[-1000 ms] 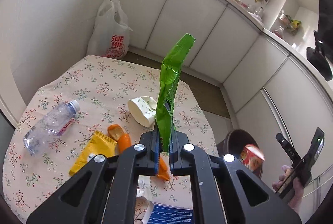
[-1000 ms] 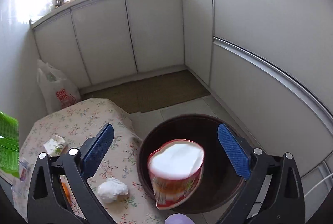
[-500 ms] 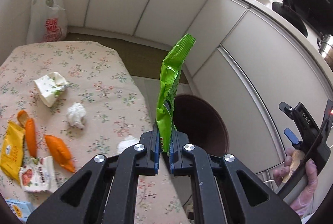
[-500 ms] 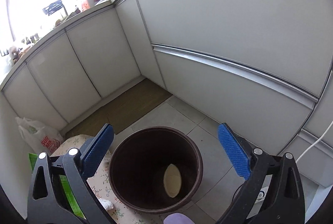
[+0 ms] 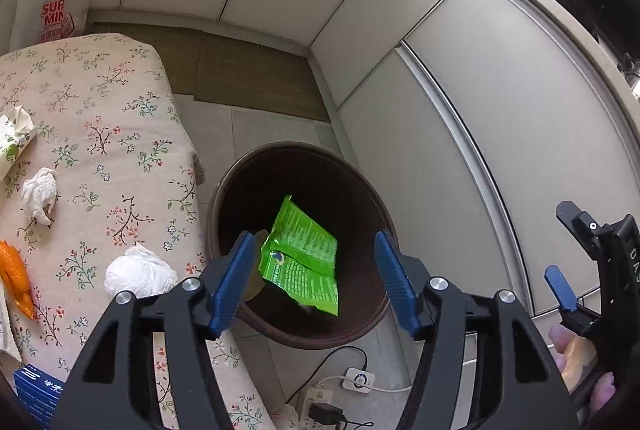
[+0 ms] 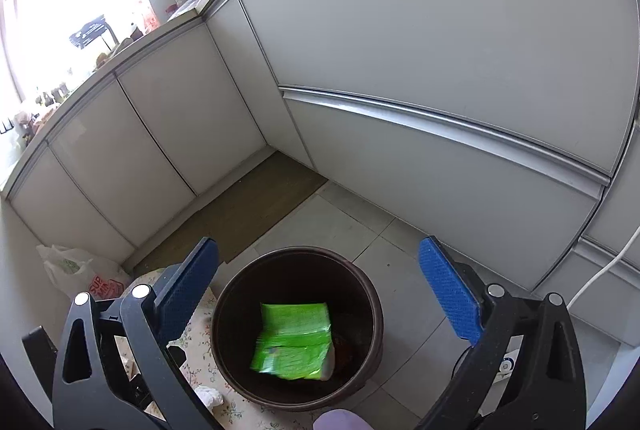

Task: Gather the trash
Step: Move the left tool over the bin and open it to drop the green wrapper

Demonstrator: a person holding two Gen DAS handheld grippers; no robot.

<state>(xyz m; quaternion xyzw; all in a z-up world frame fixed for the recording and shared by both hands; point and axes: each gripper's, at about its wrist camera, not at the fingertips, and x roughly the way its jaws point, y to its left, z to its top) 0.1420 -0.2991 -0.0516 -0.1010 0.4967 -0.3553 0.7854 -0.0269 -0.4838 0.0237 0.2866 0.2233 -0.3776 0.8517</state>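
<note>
Left wrist view, from the left edge across: my desk (image 5: 120,118) under its flowered cloth carries a patterned napkin wad (image 5: 14,138), two crumpled white tissues (image 5: 40,194) with the nearer one (image 5: 138,272) by the edge, and orange peel (image 5: 16,280). Just beside the desk stands the brown bin (image 5: 248,170) on the tiled floor. My left tongs (image 5: 314,272) hang over its mouth with the jaws opening and nothing pressed between the blue pads; the green wrapper (image 5: 302,260) is loose below them, inside the bin's opening. At the far right edge my right tongs (image 5: 576,270) show, gripped by my gloved hand (image 5: 580,354).

In the right wrist view, the right tongs (image 6: 320,286) stand wide and empty above the bin (image 6: 224,310), with the wrapper (image 6: 294,340) lying inside it.
</note>
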